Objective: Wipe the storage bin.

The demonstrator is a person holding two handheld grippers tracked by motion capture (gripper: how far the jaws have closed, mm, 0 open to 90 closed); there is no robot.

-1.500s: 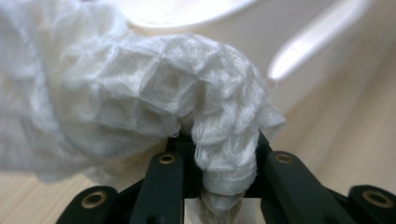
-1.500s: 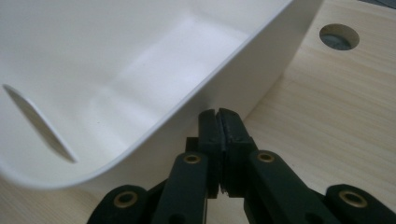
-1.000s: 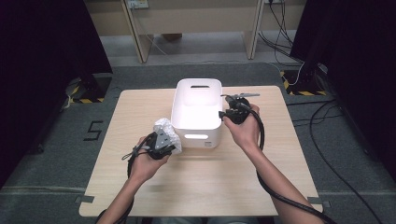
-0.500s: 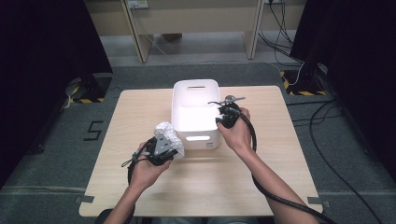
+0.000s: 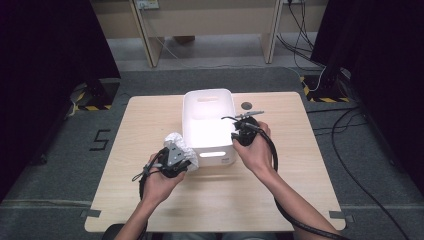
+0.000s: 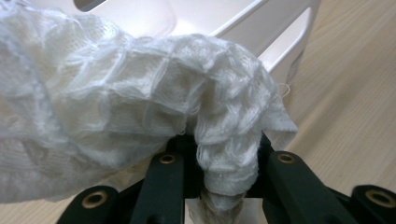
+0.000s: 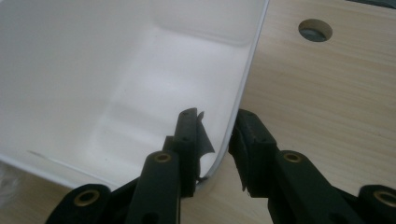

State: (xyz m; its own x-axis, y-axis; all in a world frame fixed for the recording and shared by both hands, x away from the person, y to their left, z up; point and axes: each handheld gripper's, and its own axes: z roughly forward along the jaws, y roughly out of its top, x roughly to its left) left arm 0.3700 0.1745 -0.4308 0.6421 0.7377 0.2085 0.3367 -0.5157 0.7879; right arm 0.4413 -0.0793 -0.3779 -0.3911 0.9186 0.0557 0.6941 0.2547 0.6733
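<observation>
A white plastic bin (image 5: pixel 207 96) stands in the middle of the table. My right gripper (image 5: pixel 235 136) straddles the near right part of its rim. In the right gripper view one jaw is inside the wall and one outside, and the gripper (image 7: pixel 219 135) is shut on the bin (image 7: pixel 116 70). My left gripper (image 5: pixel 176 154) is at the bin's near left corner, shut on a bunched white waffle-weave cloth (image 5: pixel 178 142). In the left gripper view the cloth (image 6: pixel 116 102) billows over the gripper (image 6: pixel 226 161), with the bin (image 6: pixel 280 42) just behind.
The wooden table (image 5: pixel 150 120) has a round hole (image 5: pixel 246 106) right of the bin, also seen as a hole (image 7: pixel 315 29) in the right gripper view. Black cables trail from both grippers. Dark curtains flank the table, and grey floor surrounds it.
The bin has slid toward the person and slightly left with my right gripper on its rim. The left gripper with the cloth has barely shifted.
</observation>
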